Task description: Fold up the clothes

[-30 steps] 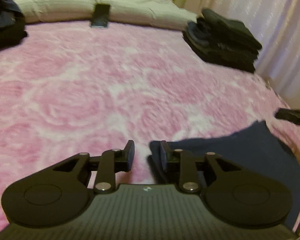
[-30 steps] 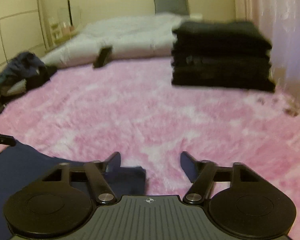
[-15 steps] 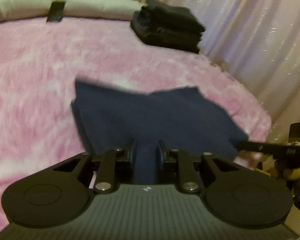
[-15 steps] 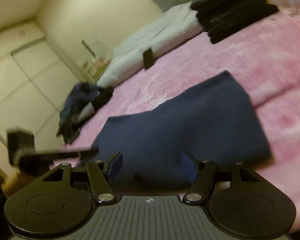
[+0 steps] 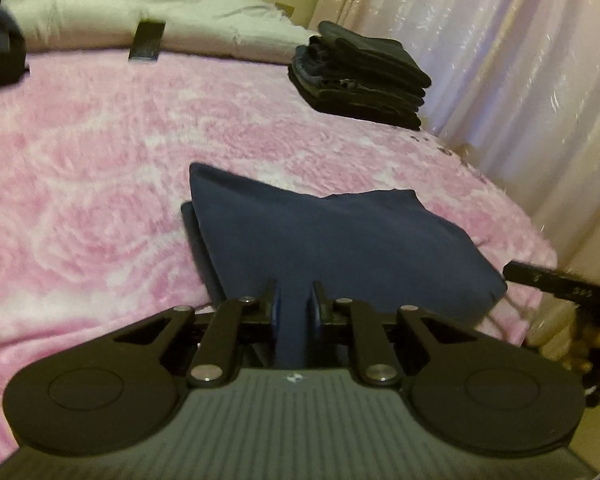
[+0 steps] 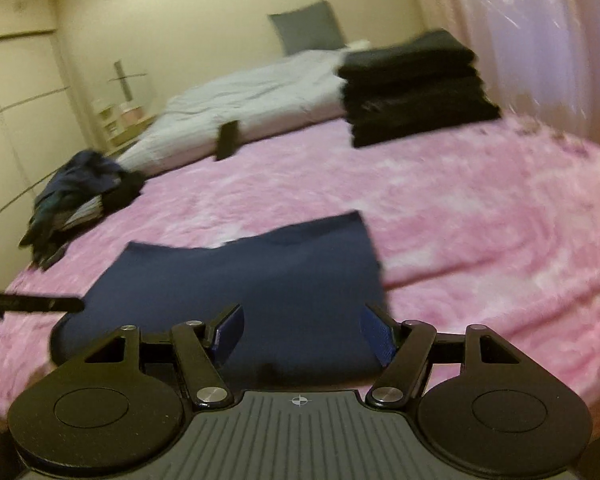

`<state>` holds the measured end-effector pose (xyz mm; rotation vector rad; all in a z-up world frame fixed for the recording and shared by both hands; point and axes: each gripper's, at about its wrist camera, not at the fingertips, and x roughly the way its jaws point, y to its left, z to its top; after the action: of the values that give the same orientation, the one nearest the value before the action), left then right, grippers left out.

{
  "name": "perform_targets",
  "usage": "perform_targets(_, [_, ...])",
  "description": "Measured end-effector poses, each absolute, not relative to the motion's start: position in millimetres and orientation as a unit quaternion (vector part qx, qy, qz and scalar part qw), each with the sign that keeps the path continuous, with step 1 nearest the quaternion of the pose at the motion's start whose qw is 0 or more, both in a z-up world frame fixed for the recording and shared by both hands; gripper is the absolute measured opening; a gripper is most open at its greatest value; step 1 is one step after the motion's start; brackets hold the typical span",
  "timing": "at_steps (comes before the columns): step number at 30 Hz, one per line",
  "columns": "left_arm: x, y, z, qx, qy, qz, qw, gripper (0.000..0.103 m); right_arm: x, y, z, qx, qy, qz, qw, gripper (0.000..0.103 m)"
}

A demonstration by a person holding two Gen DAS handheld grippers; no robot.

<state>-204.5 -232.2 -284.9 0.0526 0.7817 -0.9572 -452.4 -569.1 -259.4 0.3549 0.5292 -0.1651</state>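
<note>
Currently left hand-held gripper [image 5: 293,303] clamped on navy garment [image 5: 340,240]; right hand-held gripper [image 6: 302,334] spread wide, empty. Risk: one-sided pull skewing fold on pink blanket [image 5: 100,160].

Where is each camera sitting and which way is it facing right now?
Left wrist: on the left gripper, looking along fingers shut on the navy garment toward the curtain; the right gripper's finger shows at right.
Right wrist: on the open right gripper, above the garment, facing the wall.
Shared: garment, folded stack, pink blanket.
</note>
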Motion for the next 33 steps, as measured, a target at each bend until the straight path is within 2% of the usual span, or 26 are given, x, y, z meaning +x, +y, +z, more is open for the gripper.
perform_targets(9, [-222.3,-224.5,-295.7,0.061,0.36,-0.445,0.818,0.015,-435.6,-521.5,-259.1,0.149,0.282,-0.036,0.947,0.068])
perform_targets(14, [-221.5,-226.0,-297.1,0.065,0.363,-0.444,0.817,0.015,-425.9,-496.0,-251.4,0.077,0.29,-0.016,0.954,0.068])
perform_targets(33, [-222.8,-223.8,-299.7,0.061,0.353,-0.447,0.82,0.015,-374.9,-465.6,-247.1,-0.008,0.325,0.042,0.945,0.068])
